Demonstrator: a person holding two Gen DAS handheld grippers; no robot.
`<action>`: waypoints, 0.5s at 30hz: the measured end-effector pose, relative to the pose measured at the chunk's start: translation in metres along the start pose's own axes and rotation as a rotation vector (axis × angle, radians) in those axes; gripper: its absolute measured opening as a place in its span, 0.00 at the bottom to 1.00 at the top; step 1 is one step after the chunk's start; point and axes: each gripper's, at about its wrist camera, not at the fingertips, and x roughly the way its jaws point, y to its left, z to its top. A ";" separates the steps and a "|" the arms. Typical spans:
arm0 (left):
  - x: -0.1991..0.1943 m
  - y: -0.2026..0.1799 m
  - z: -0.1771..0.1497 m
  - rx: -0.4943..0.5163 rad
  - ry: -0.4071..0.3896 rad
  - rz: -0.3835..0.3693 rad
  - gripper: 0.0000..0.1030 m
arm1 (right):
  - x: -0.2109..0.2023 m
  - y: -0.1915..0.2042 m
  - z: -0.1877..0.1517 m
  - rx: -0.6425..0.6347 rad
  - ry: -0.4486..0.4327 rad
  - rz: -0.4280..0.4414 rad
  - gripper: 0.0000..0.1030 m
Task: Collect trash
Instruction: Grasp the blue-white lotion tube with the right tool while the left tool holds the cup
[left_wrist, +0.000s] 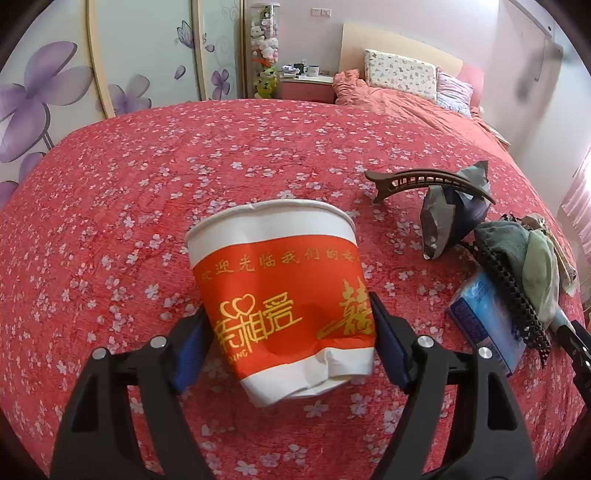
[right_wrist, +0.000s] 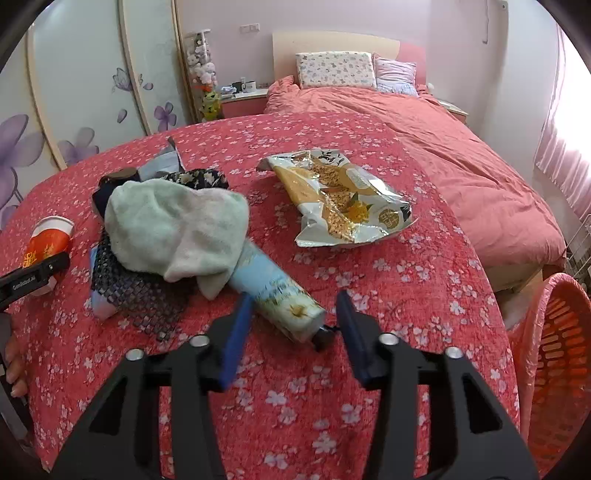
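A dented red and white paper cup (left_wrist: 280, 295) stands upright on the red flowered bedspread (left_wrist: 147, 184). My left gripper (left_wrist: 290, 325) is shut on the cup, one blue pad on each side of its lower half. The cup also shows at the far left of the right wrist view (right_wrist: 50, 236). My right gripper (right_wrist: 293, 328) is open and empty, its pads on either side of the cap end of a pale blue tube (right_wrist: 284, 299). An empty yellow and silver snack bag (right_wrist: 340, 199) lies flat beyond it.
A pale green towel (right_wrist: 177, 229) lies on a dark mesh item (right_wrist: 140, 295). A brown hair clip (left_wrist: 428, 181), a grey wrapper (left_wrist: 439, 221) and a blue packet (left_wrist: 484, 317) lie right of the cup. An orange basket (right_wrist: 554, 354) stands off the bed's right edge.
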 end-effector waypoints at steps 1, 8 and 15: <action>0.000 0.000 0.000 0.001 0.000 0.000 0.73 | -0.002 0.000 -0.002 0.002 0.001 0.002 0.38; 0.000 0.000 -0.001 0.001 0.000 0.001 0.74 | -0.008 0.005 -0.008 -0.008 0.009 0.008 0.31; 0.002 0.000 -0.001 0.003 0.002 -0.005 0.75 | 0.006 0.011 0.000 -0.028 0.028 -0.009 0.34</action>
